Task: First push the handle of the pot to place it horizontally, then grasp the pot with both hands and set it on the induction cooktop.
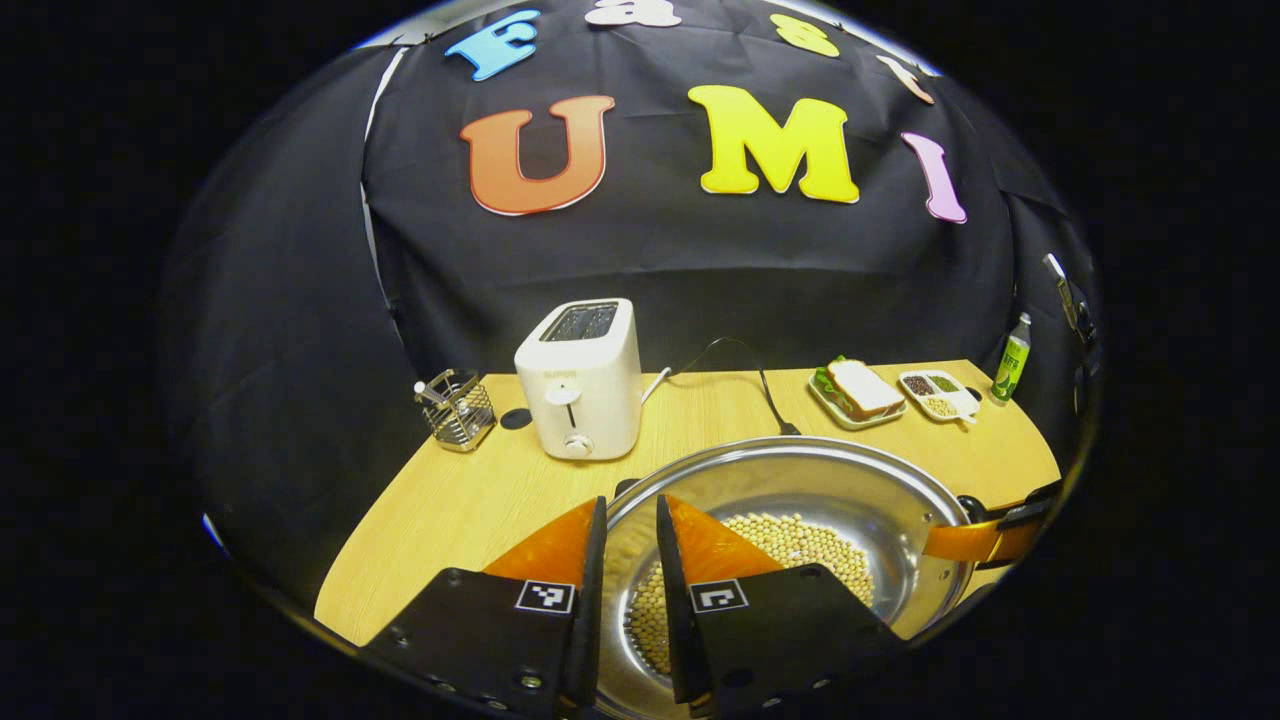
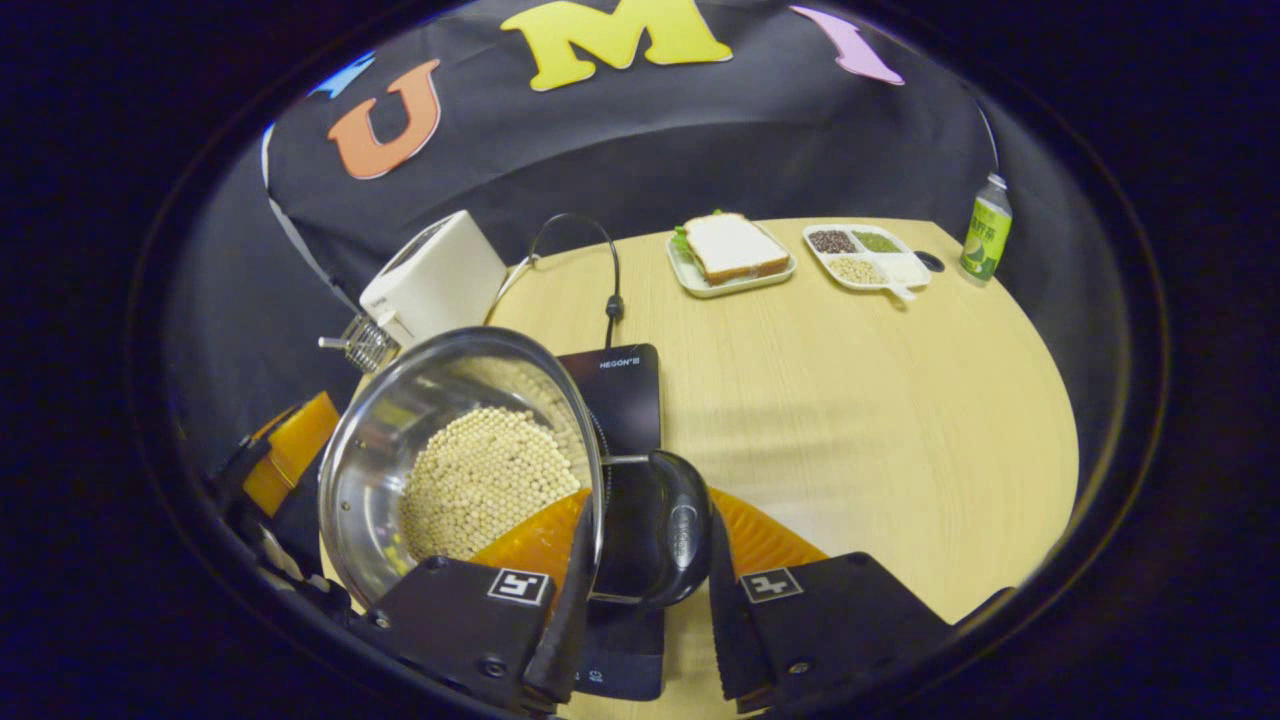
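Note:
A steel pot (image 1: 860,490) (image 2: 375,450) half full of pale beans hangs between my two grippers. My left gripper (image 1: 630,505) is shut on its near rim, the rim running between the fingers. At the pot's far right side sits my right gripper (image 1: 985,540). In the right gripper view, my right gripper (image 2: 648,515) is shut on the pot's black loop handle (image 2: 680,530). The black induction cooktop (image 2: 625,395) lies under the pot's right part; I cannot tell whether the pot rests on it. My left gripper (image 2: 285,445) holds the pot's far side.
At the back of the wooden table (image 2: 850,400) stand a white toaster (image 1: 580,380) (image 2: 435,275), a wire rack (image 1: 457,408), a sandwich plate (image 1: 860,392) (image 2: 733,250), a divided dish (image 2: 865,255) and a green bottle (image 2: 985,232). The cooktop's cable (image 2: 612,290) runs to the wall.

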Demonstrator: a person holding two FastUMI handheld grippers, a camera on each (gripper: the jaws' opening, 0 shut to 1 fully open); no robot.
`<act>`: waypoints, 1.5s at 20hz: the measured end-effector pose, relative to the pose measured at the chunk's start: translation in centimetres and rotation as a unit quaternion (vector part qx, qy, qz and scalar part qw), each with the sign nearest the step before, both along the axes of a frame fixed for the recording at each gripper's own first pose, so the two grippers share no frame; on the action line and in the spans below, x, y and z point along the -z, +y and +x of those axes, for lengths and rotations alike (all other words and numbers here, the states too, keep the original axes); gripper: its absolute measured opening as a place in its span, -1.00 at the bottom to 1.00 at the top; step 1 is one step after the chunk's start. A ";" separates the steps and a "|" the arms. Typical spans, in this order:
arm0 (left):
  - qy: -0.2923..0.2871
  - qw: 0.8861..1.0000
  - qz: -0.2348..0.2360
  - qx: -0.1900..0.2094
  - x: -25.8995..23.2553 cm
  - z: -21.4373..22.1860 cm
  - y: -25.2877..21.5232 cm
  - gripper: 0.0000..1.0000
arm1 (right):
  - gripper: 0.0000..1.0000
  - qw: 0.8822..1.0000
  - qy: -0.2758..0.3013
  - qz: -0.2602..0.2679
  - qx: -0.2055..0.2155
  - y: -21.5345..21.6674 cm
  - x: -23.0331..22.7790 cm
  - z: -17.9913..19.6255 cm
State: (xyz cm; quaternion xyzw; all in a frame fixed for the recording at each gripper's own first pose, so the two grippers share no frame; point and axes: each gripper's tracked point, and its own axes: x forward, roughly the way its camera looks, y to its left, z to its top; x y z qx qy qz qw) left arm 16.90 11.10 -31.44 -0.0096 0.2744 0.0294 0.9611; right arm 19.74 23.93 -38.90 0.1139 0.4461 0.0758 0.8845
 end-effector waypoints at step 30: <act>-0.076 0.997 -0.004 0.011 -9.3 -2.3 -2.3 0.95 | 0.77 0.978 -0.182 -0.098 -0.013 -6.4 -12.3 0.2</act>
